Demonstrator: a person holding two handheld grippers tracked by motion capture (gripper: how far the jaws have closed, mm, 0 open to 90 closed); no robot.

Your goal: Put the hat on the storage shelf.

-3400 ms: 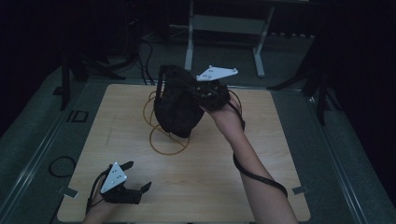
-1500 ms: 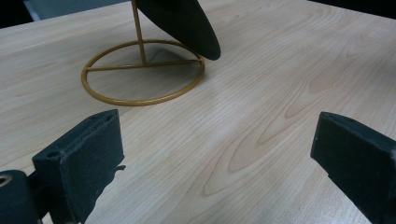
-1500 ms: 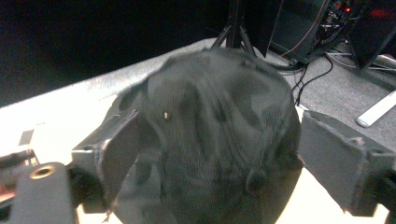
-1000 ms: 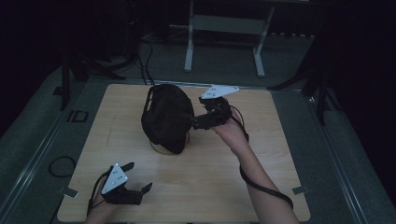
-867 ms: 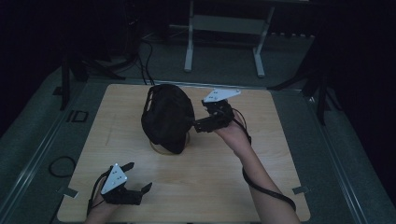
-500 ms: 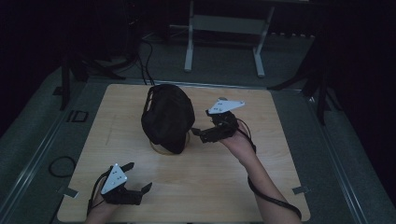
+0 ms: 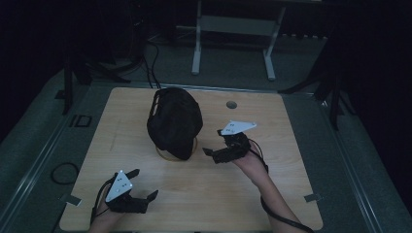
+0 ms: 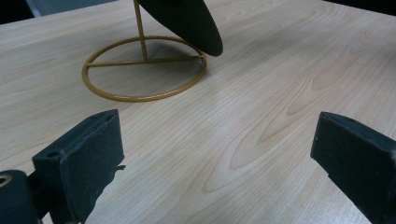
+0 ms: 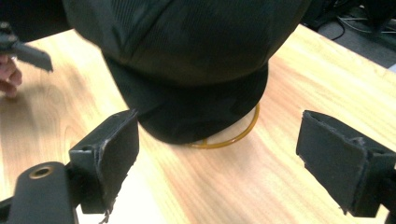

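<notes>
A black cap hangs on a gold wire stand in the middle of the wooden table. Its brim points down toward the near side. My right gripper is open just right of the cap, apart from it, jaws wide with nothing between them. My left gripper rests open near the table's front left edge. In the left gripper view the stand's ring base lies ahead, with the brim tip above it.
A round cable hole sits in the table behind my right gripper. A metal frame stands on the floor beyond the far edge. A cable loop lies on the floor at left.
My right gripper set the cap down on the stand, let go of it, and drew back to the right and toward me. The left gripper has stayed put.
</notes>
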